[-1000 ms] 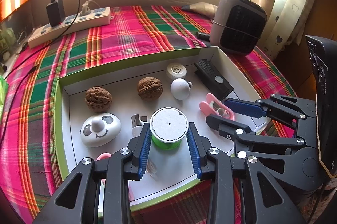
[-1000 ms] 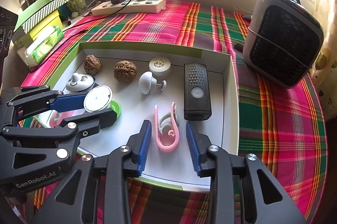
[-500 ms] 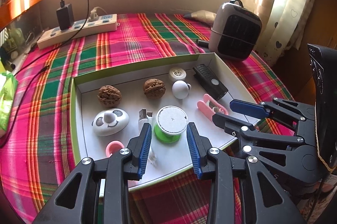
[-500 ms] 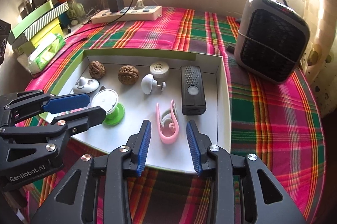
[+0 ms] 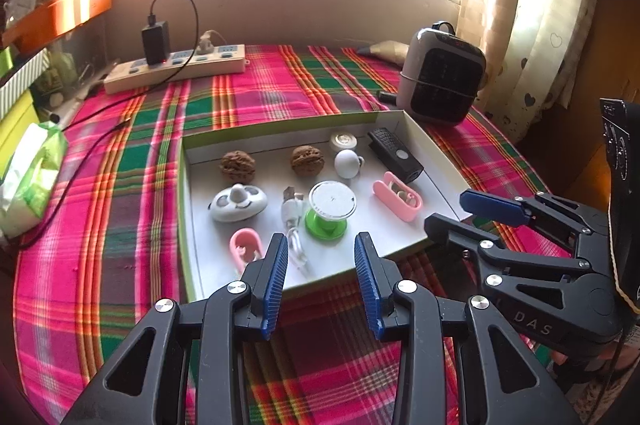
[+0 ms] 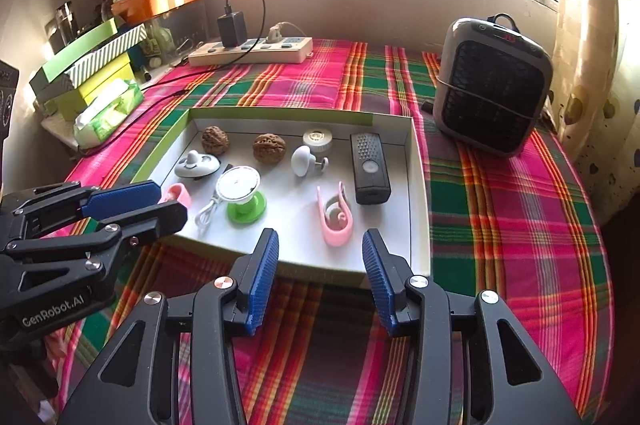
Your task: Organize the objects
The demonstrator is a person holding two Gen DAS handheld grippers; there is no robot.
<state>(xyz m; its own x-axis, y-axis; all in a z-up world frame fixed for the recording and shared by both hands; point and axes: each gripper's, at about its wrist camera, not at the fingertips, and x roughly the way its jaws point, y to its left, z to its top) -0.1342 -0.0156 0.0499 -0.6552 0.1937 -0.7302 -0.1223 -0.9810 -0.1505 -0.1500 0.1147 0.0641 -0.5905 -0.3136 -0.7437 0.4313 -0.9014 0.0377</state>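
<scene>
Both grippers hang empty short of the tray (image 6: 416, 185), between picks. The left gripper (image 5: 320, 279) is parted; the right gripper (image 6: 320, 279) is opening, the pink clip (image 6: 335, 219) just ahead.

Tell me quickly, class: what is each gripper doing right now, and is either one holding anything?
Left gripper: jaws open, holding nothing.
Right gripper: jaws opening, nothing between them.

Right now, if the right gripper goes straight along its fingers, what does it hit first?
Probably the pink clip in the white tray. It lies dead ahead of the right gripper, whose empty fingers are opening, just past the tray's near wall. Depth is unclear, so the near wall could come first.
</scene>
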